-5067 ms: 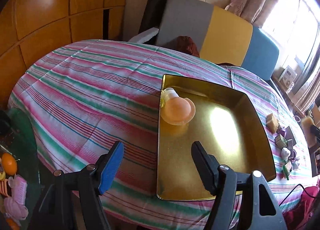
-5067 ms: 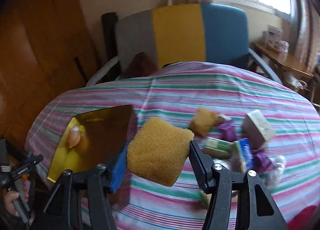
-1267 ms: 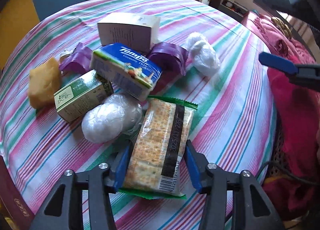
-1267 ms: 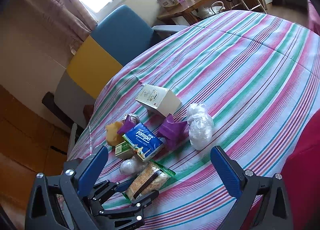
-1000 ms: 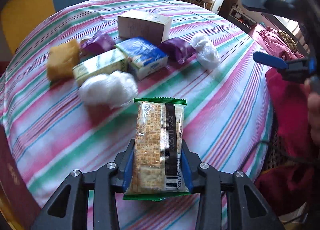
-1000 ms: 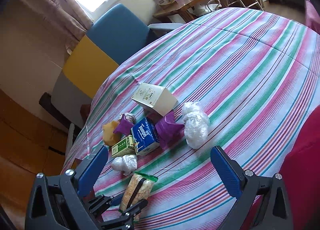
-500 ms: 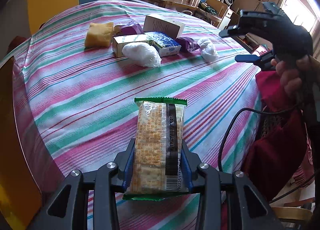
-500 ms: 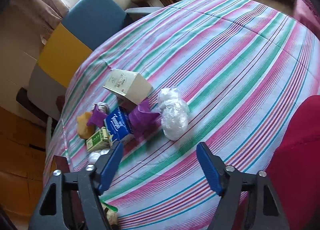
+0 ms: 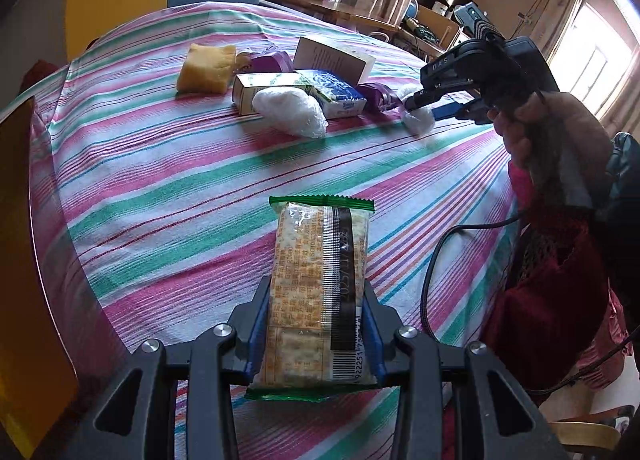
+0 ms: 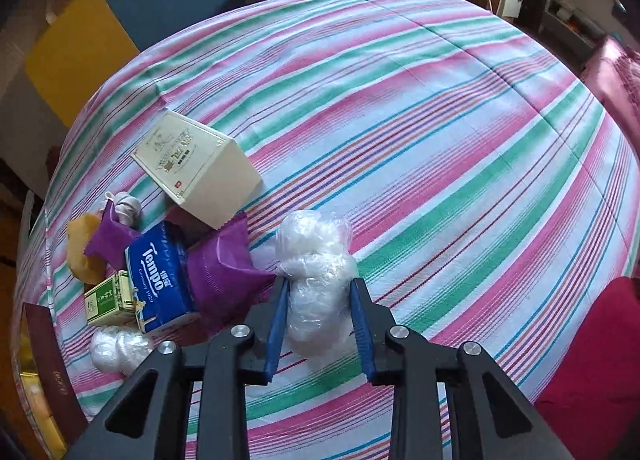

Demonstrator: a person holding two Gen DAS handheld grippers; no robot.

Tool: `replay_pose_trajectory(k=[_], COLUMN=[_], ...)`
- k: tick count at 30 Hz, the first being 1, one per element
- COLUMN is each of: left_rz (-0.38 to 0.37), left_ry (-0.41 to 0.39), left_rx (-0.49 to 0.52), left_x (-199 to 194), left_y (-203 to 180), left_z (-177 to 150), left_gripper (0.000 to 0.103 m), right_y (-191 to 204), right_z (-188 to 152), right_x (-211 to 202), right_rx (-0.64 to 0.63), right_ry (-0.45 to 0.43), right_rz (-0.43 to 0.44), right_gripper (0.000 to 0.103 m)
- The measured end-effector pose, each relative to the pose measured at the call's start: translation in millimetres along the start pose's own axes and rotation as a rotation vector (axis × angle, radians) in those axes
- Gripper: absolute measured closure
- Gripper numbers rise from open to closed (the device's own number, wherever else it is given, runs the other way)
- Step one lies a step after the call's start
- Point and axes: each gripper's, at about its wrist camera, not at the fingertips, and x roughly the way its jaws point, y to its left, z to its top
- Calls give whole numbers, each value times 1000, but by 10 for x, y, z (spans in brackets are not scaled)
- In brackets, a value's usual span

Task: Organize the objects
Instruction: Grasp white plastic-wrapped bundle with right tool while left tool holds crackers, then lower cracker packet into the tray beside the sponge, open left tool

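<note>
My left gripper (image 9: pixel 316 324) is shut on a cracker packet (image 9: pixel 318 292) in clear wrap with green ends and holds it above the striped tablecloth. My right gripper (image 10: pixel 320 300) has its blue pads on both sides of a white plastic-wrapped bundle (image 10: pixel 316 272) lying on the cloth. In the left wrist view the right gripper (image 9: pixel 436 107) is at that bundle (image 9: pixel 420 121) at the far right of the pile. The gold tray's edge (image 9: pixel 24 260) shows at the left.
The pile holds a yellow sponge (image 9: pixel 206 67), a green box (image 9: pixel 264 89), a second white bundle (image 9: pixel 290 111), a blue Tempo tissue pack (image 10: pixel 160 280), purple wrappers (image 10: pixel 224 272) and a cream box (image 10: pixel 196 167). A red cloth (image 10: pixel 592 360) hangs at the table's right edge.
My left gripper has pulled back from the pile with the cracker packet. My right gripper has moved down to the white bundle and narrowed around it.
</note>
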Motion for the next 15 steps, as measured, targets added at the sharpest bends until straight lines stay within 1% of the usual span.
replay_pose_trajectory(k=[4, 7, 10, 13, 15], left_rz=[18, 1, -6, 25, 49], left_ry=[-5, -14, -56, -99, -125], left_rx=[15, 13, 24, 23, -4], left_x=[-33, -153, -456, -821, -1089], left_y=[-38, -62, -96, -43, 107], left_z=[-4, -7, -18, -47, -99], left_gripper=[64, 64, 64, 64, 64], right_y=[30, 12, 29, 77, 97], right_z=[-15, -11, 3, -4, -7], right_x=[3, -12, -19, -24, -29], right_rx=[-27, -28, -27, -49, -59], right_ry=[-2, -18, -27, -31, -35], right_rz=[-9, -23, -17, -18, -16], right_gripper=[74, 74, 74, 74, 74])
